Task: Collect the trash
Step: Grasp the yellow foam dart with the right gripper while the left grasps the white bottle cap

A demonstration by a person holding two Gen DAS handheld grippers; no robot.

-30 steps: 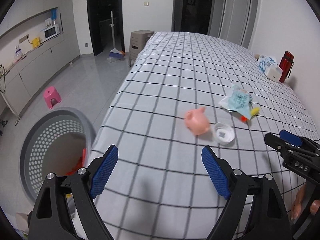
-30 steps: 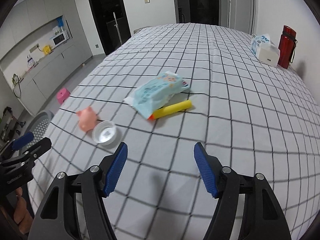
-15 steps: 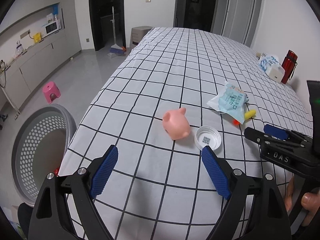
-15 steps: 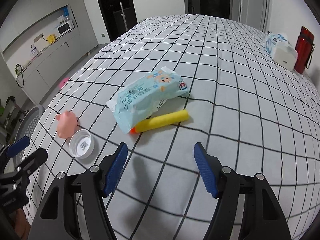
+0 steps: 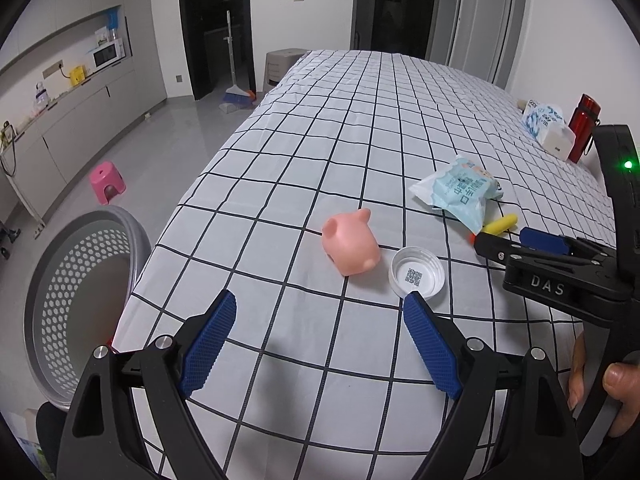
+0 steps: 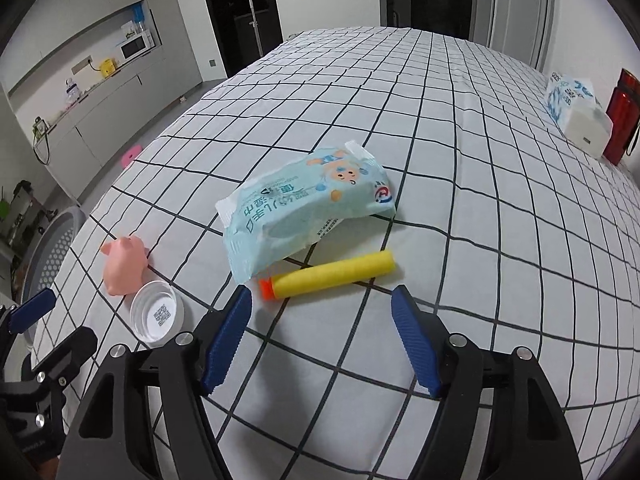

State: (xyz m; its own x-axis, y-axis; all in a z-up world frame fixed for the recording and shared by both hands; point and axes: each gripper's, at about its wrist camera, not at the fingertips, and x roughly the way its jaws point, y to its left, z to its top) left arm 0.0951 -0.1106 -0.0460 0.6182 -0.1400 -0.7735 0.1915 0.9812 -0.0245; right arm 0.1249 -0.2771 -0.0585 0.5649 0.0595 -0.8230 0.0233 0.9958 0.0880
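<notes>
On the checked tablecloth lie a pink pig toy (image 5: 352, 242), a white bottle cap (image 5: 417, 274) beside it, a light blue wet-wipes packet (image 6: 304, 206) and a yellow foam dart (image 6: 332, 274) with an orange tip. My left gripper (image 5: 320, 312) hovers open just short of the pig and cap, with nothing between its fingers. My right gripper (image 6: 322, 304) hangs just in front of the dart; its jaws are opening and hold nothing. The wipes packet (image 5: 460, 194) and dart (image 5: 500, 225) lie to the right in the left wrist view.
A grey perforated basket (image 5: 72, 304) stands on the floor at the table's left edge. A tissue pack (image 6: 578, 114) and a red bottle (image 6: 622, 116) sit at the far right of the table. A pink stool (image 5: 107, 182) is on the floor beyond.
Both grippers have moved forward and lower toward the items, which now look larger and nearer. The right jaws stand slightly wider than before.
</notes>
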